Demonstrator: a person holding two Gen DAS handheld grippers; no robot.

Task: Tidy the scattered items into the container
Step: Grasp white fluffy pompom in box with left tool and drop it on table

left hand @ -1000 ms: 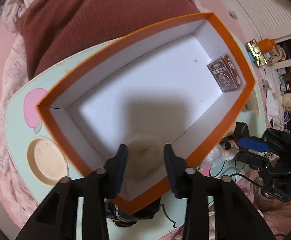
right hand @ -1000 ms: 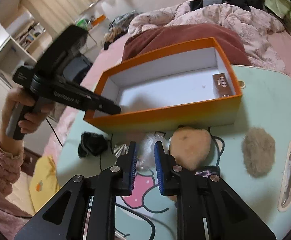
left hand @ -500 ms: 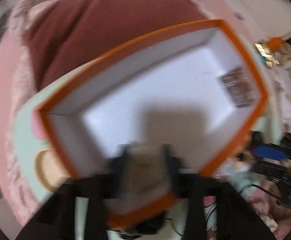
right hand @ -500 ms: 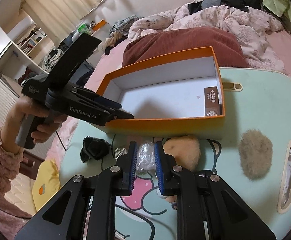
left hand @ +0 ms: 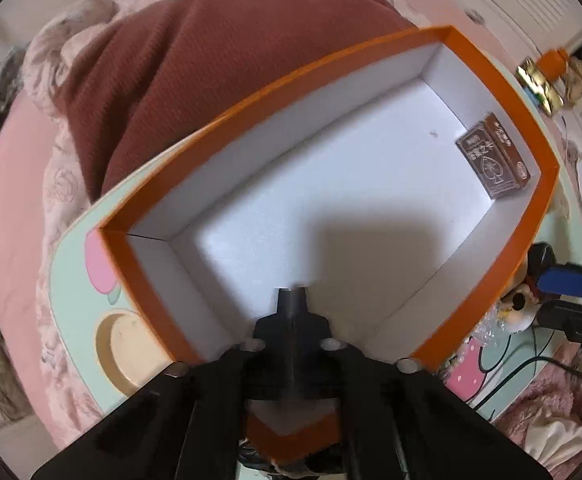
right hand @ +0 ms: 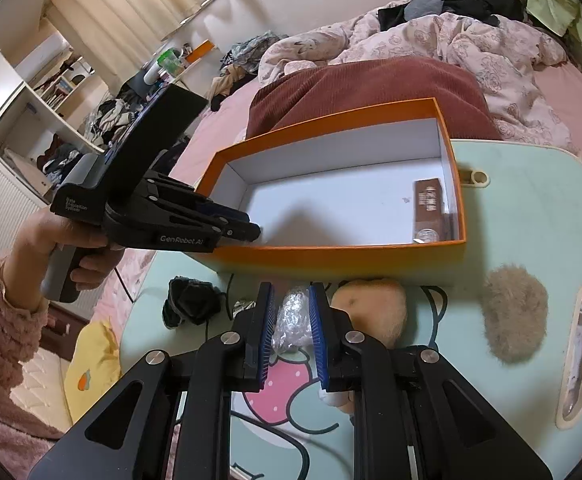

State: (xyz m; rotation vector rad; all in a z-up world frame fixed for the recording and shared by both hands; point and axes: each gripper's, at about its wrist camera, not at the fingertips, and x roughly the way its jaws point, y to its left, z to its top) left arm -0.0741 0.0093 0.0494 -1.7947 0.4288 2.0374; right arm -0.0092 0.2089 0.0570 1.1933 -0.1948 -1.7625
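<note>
The orange box with a white inside stands on the mint-green table. A brown card pack lies at its far right end. My left gripper is shut with nothing between its fingers, pointing down over the box's near left part. In the right wrist view a hand holds that left gripper over the orange box, where the card pack also shows. My right gripper is shut on a crinkly clear plastic packet on the table in front of the box.
On the table by the box's front wall lie a tan plush, a grey-brown fluffy puff, a black bundle and a small silver cone. A maroon cushion and rumpled bedding lie behind the box. A pink fuzzy sleeve is at left.
The left gripper's jaws went from apart to fully together, and the blurry tan patch between them is gone from view. The orange box sits lower in the right wrist view. The right gripper is unchanged.
</note>
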